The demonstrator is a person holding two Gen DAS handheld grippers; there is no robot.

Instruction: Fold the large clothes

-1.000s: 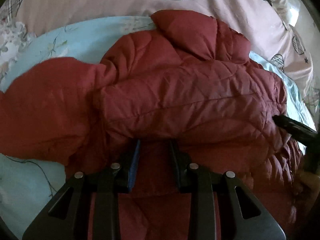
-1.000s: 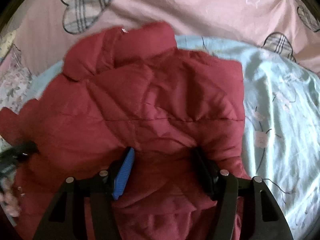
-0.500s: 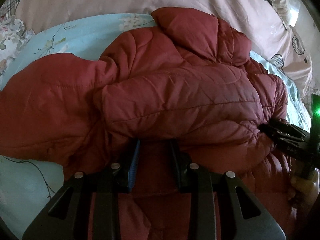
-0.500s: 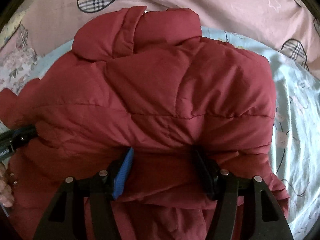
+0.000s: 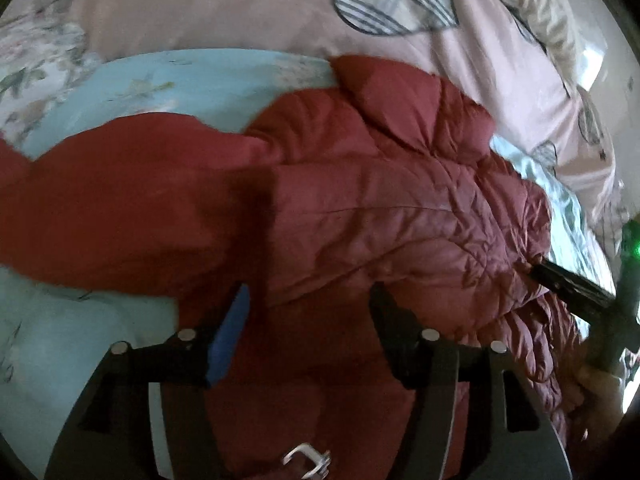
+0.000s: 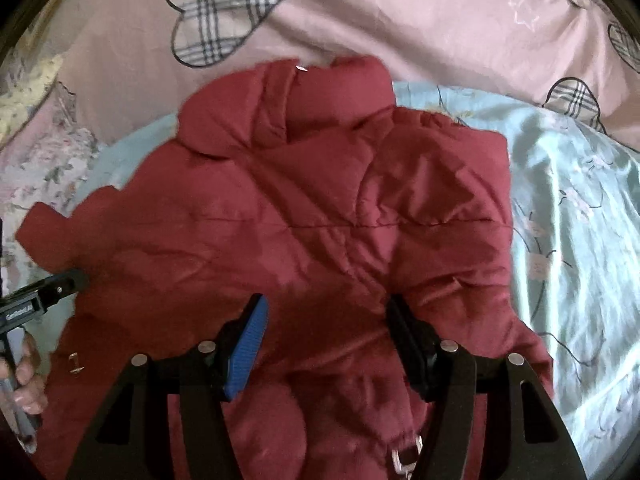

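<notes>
Across the bed (image 6: 580, 208), on its pale blue sheet, we are looking at the red padded jacket (image 6: 320, 208) lying spread out, collar (image 6: 320, 92) toward the pink quilt (image 6: 400, 20) and one sleeve (image 5: 120, 200) stretching out left. We are holding the left gripper (image 5: 308, 320) and the right gripper (image 6: 326, 320) low over the hem end, both sets of jaws standing apart and gripping nothing, though motion blur is making contact hard to judge. To fold well, we are thinking each should pinch a hem corner evenly, lifting together so the padding is not bunching.
</notes>
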